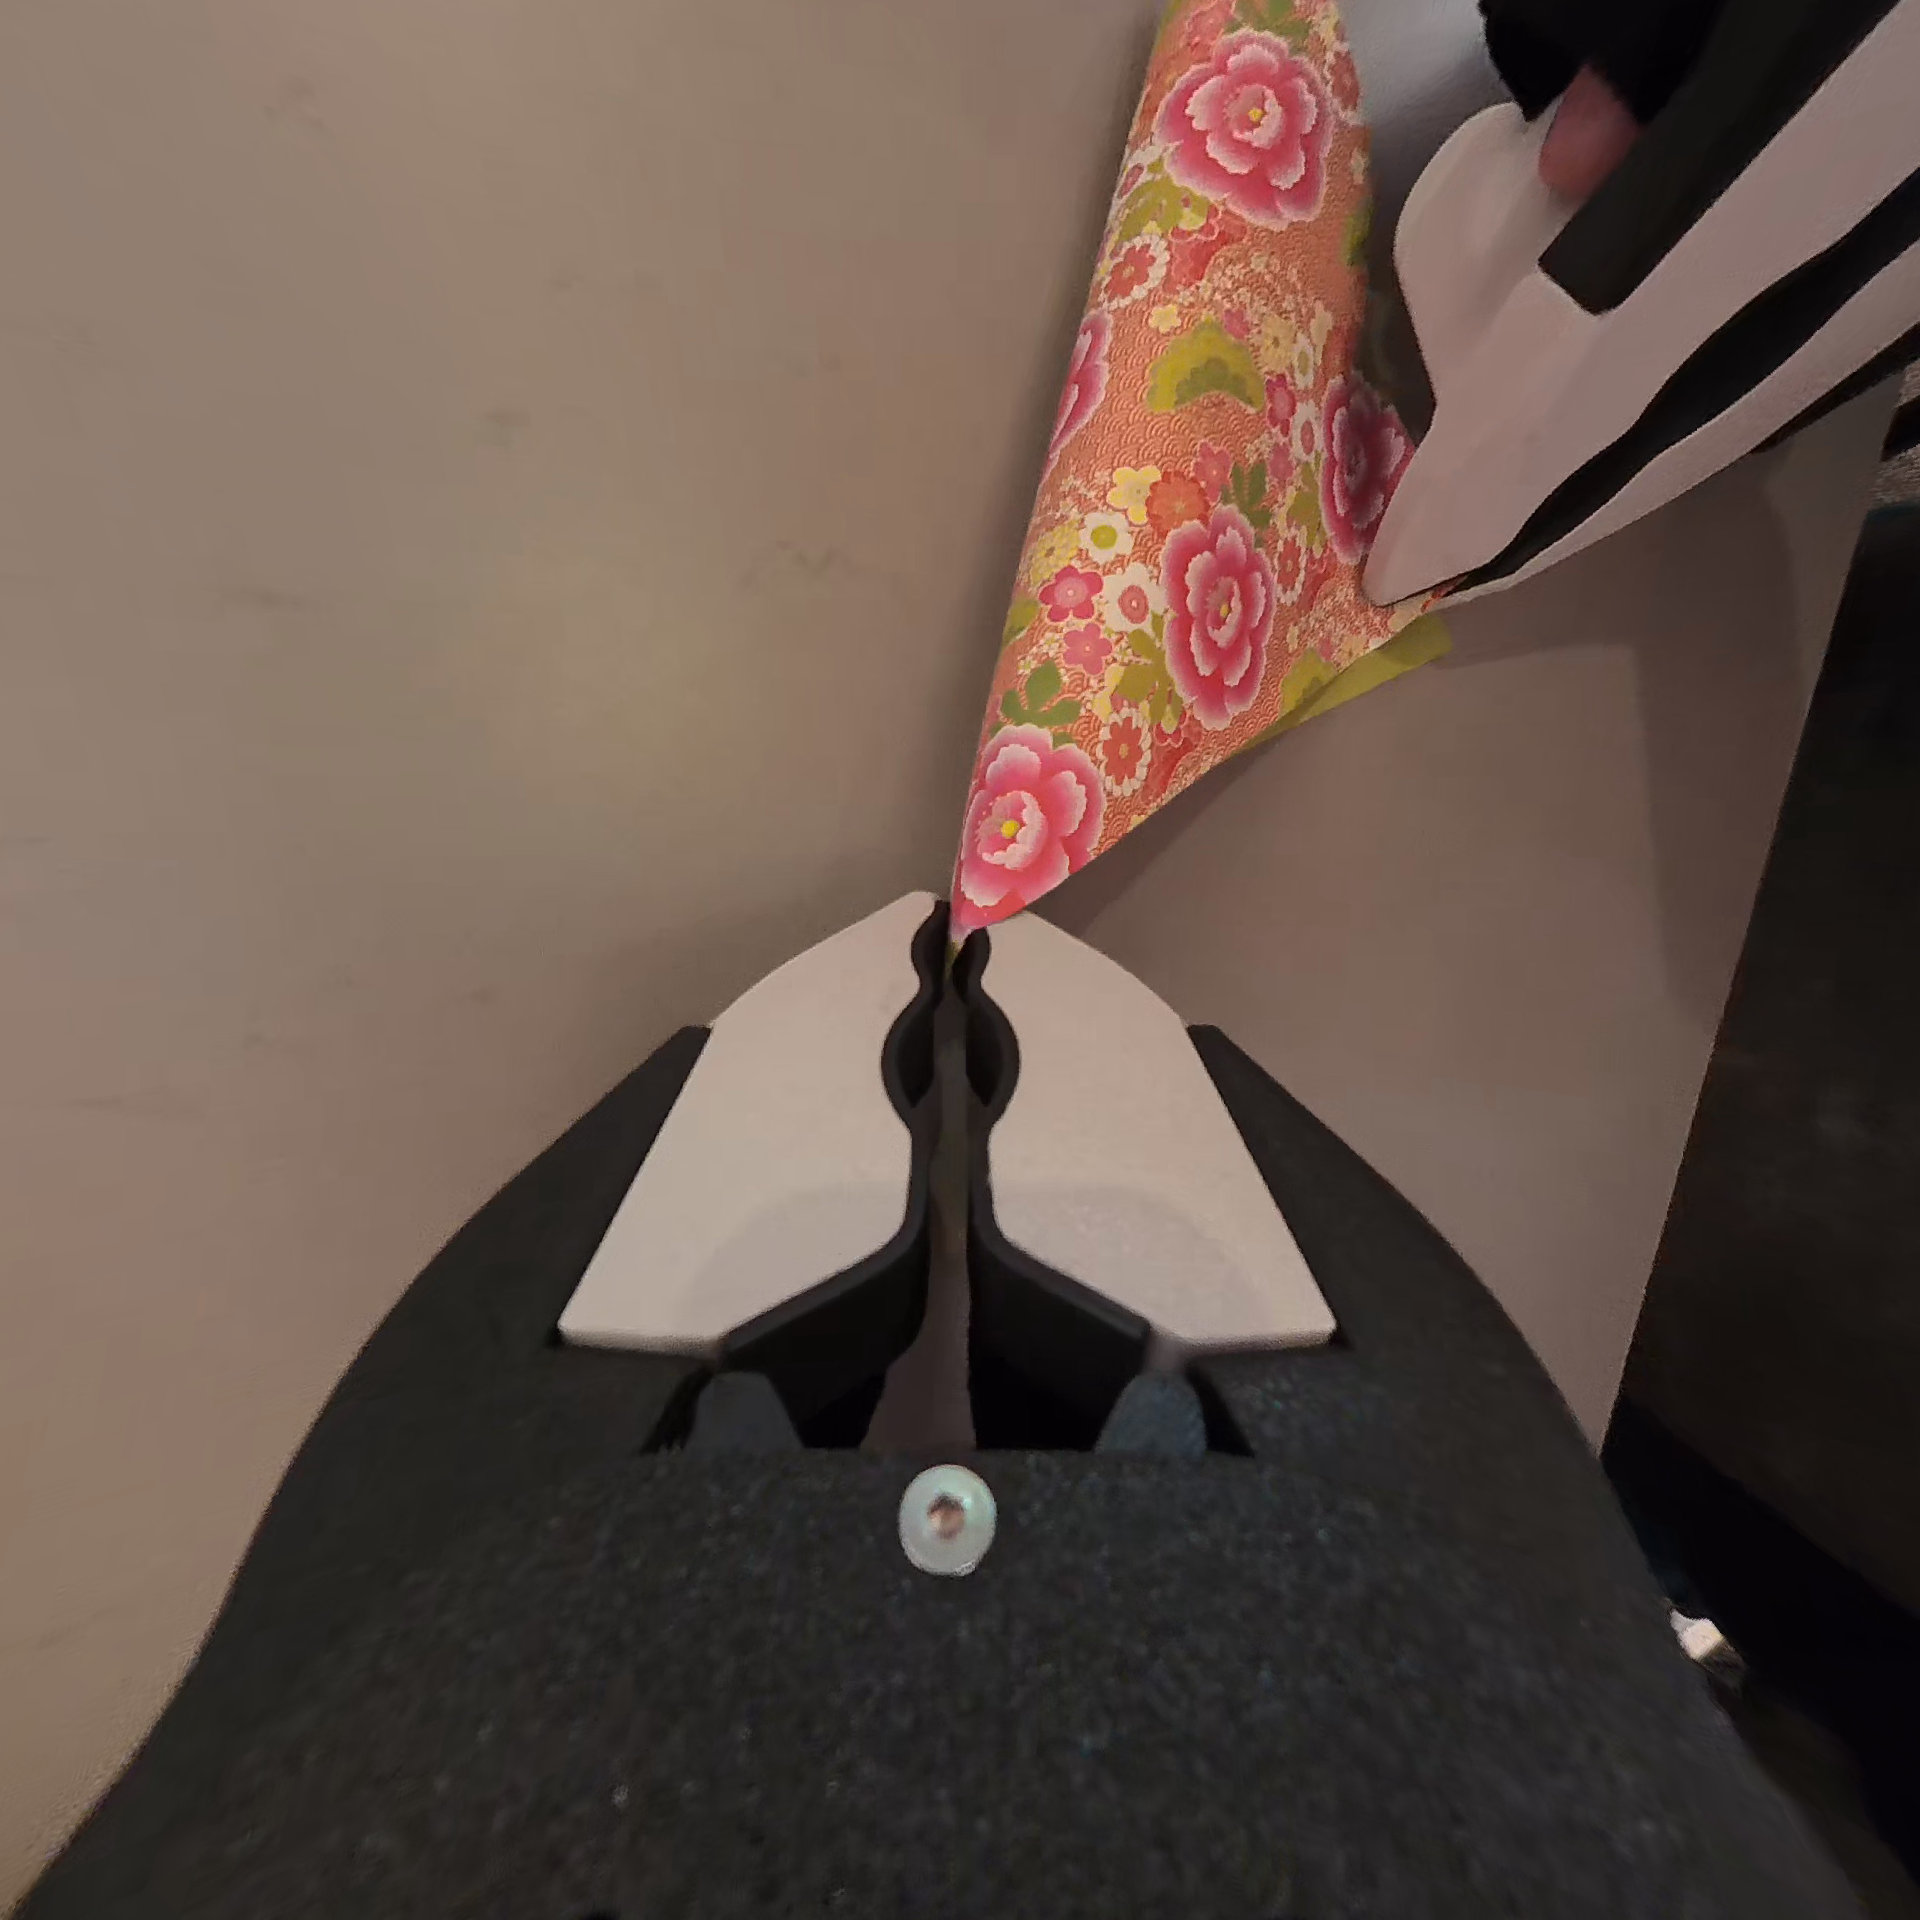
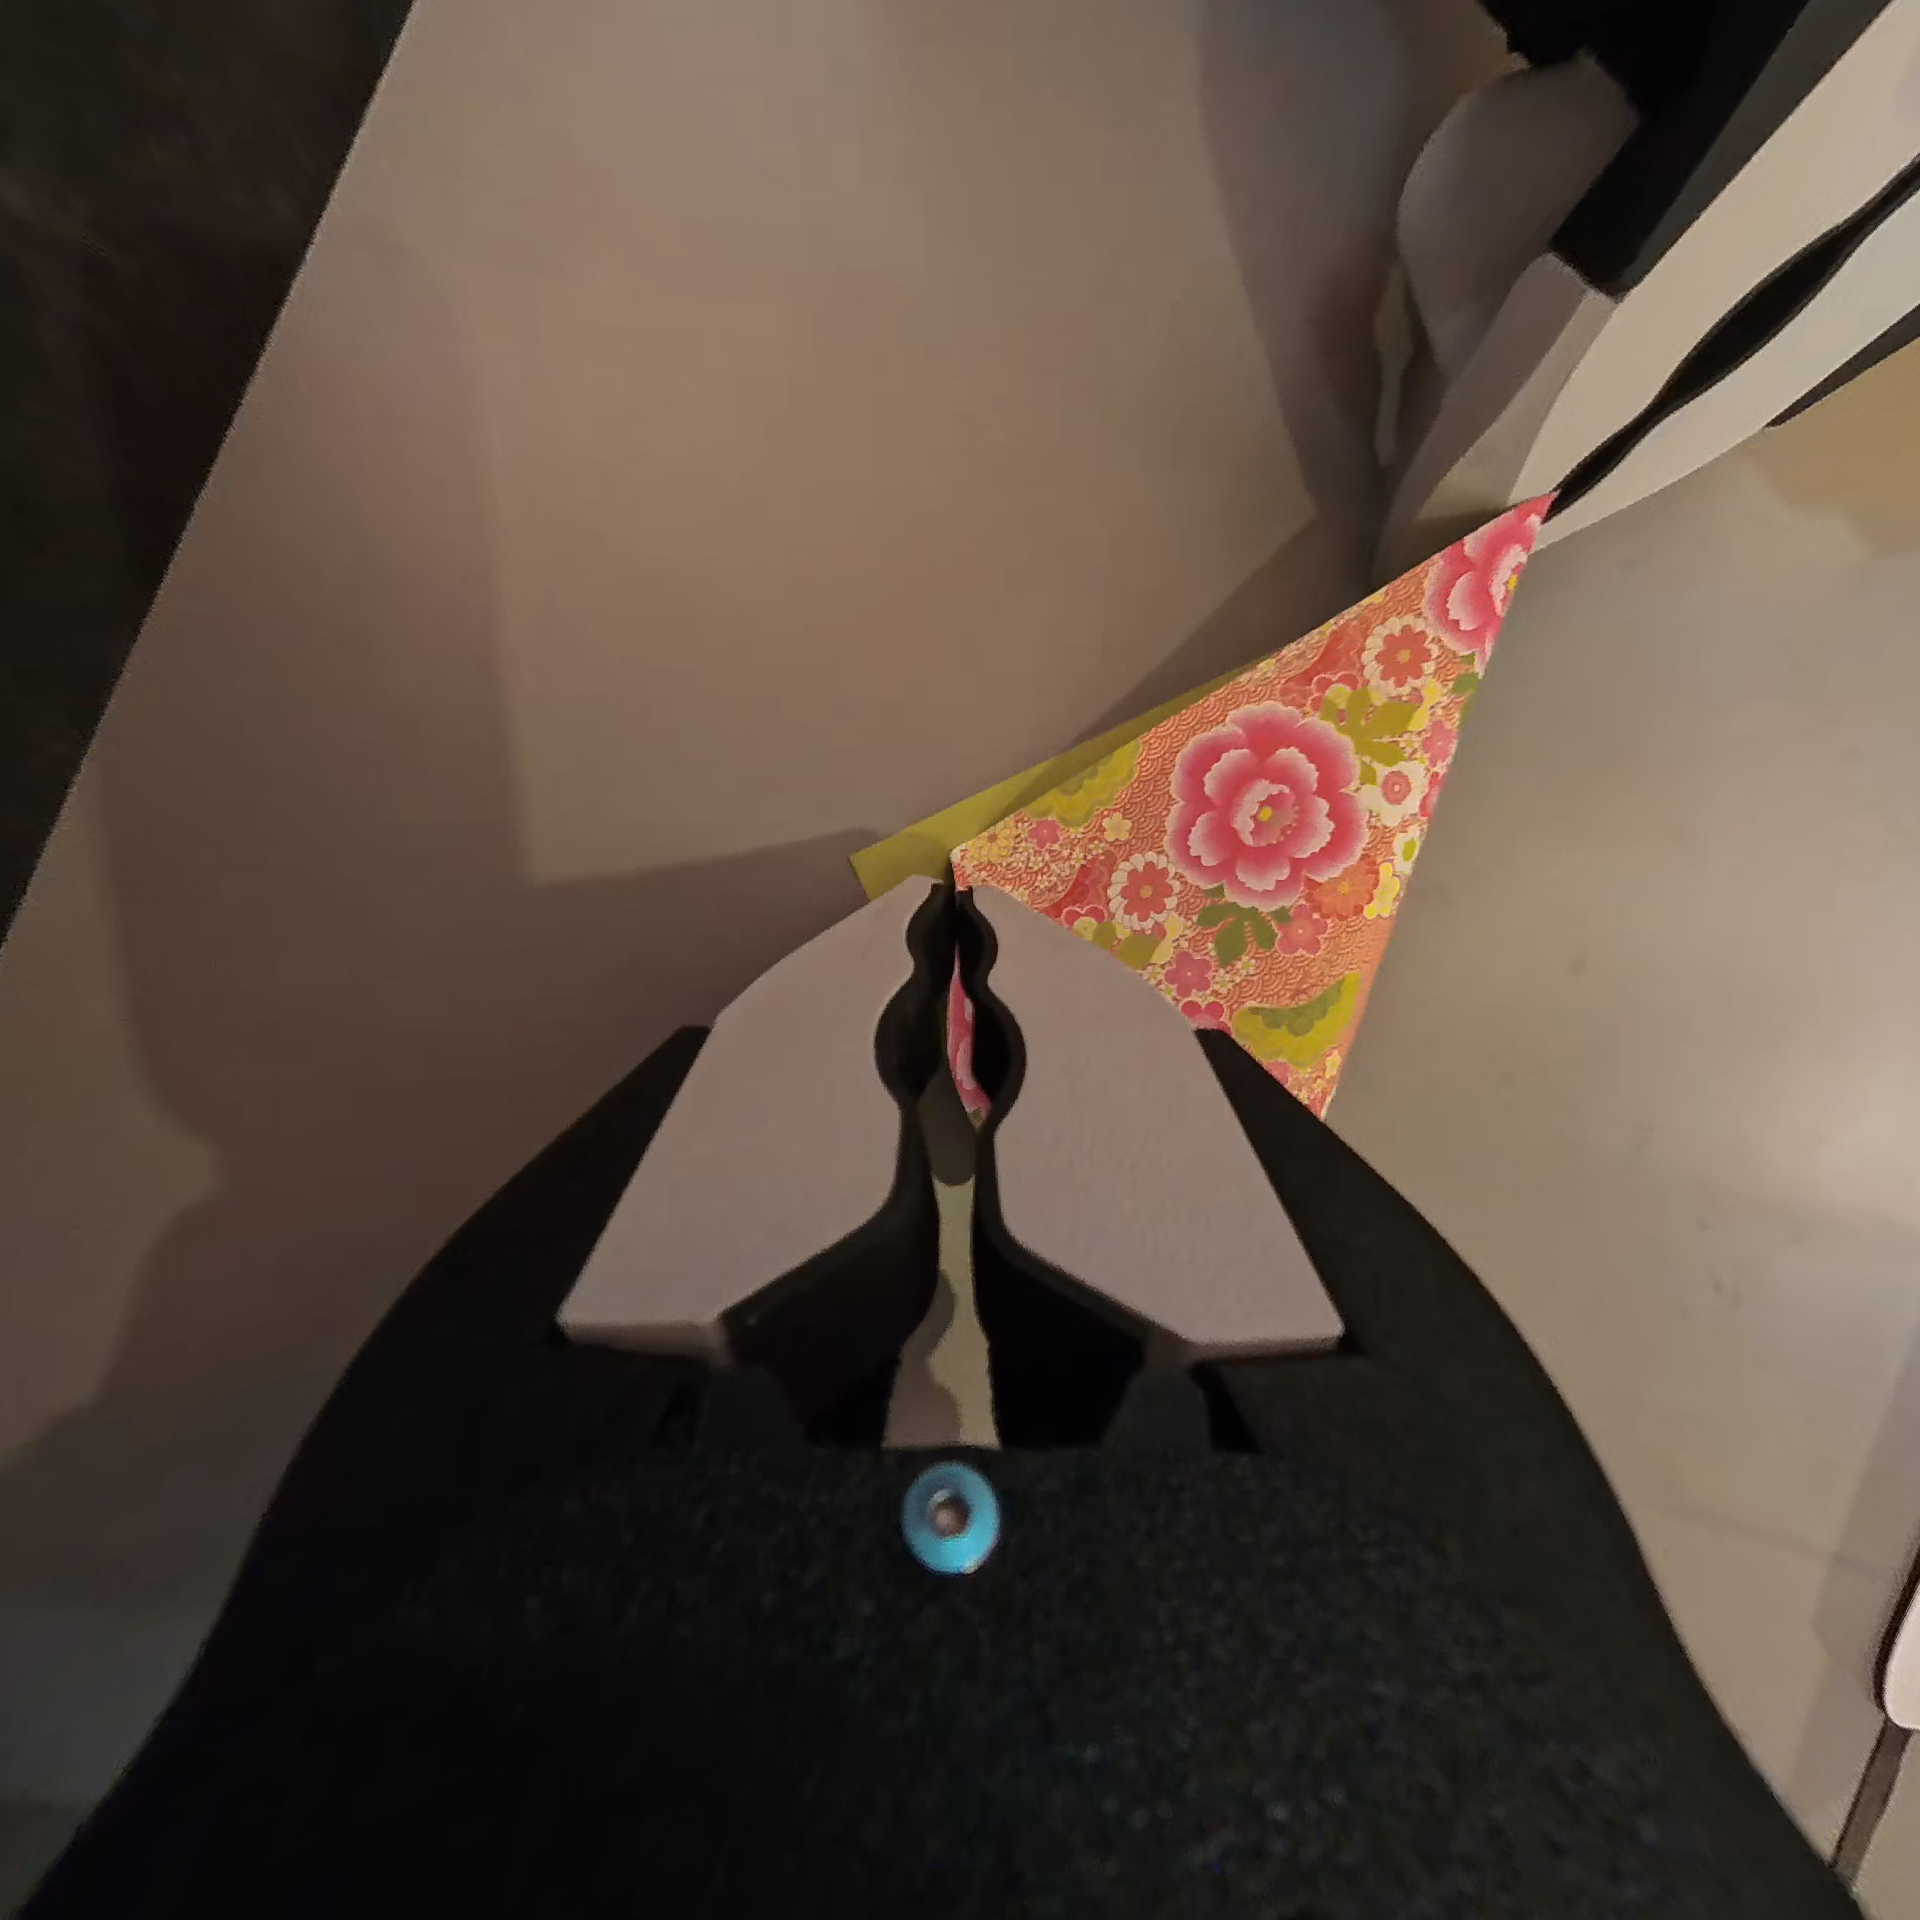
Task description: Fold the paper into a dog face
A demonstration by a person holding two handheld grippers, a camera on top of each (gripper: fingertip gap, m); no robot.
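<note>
Pinching opposite corners of the floral origami paper (image 1: 1195, 540), the two grippers hold it stretched between them above the pale worktop (image 1: 468, 520). The left gripper (image 1: 951, 935) has its jaws pressed together on one sharp corner, which comes to a point right at the fingertips. The right gripper (image 2: 954, 899) is likewise clamped on another corner, with a little of the pink pattern showing down in the gap between its fingers.

The sheet appears already doubled over into a triangle: the patterned side faces out, and a sliver of the plain yellow-green underside (image 2: 904, 847) peeks past one edge, so the two layers are not quite flush. Holding both corners taut probably serves to line up the layers and keep the fold straight before it is pressed flat, and that small offset looks like the thing to correct first. The paper curves slightly rather than lying flat, and whether any of it touches the worktop I cannot tell.

The worktop is a smooth, matt, beige-grey surface, bare where it shows, with soft shadows of the grippers and paper across it. Dark furniture or flooring (image 2: 125, 260) borders it at the far left in the right wrist view and along the right in the left wrist view. The room light is dim and warm.
</note>
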